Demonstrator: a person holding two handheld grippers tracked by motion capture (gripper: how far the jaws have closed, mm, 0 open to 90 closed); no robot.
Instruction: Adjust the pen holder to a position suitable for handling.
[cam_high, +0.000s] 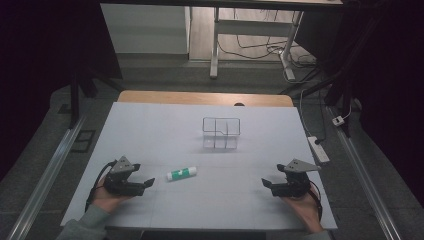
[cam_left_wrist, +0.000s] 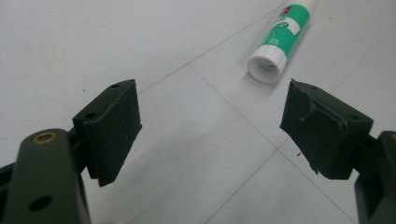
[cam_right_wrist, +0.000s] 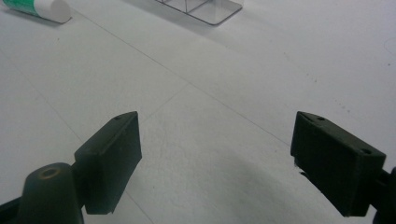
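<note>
- We see a white table (cam_high: 150, 130) covered by a pale sheet crossed by thin fold lines; a strip of wooden edge shows at its far side.
- A glue stick (cam_high: 181, 173) with a green label lies on its side near the front of the table, just beside our left gripper (cam_high: 148, 184) and well apart from our right gripper (cam_high: 265, 183).
- In the left gripper view the glue stick (cam_left_wrist: 279, 39) lies just ahead of the wide-open jaws, white end toward them; nothing is between them.
- The right gripper's jaws also stand wide apart, holding nothing, over bare sheet.
- A clear divided organiser (cam_high: 221, 133) stands toward the middle of the table, beyond the glue stick.
- The room is dim: grey floor, a white desk frame (cam_high: 215, 45) with cables behind, a power strip (cam_high: 318, 149) on the floor at the right.
</note>
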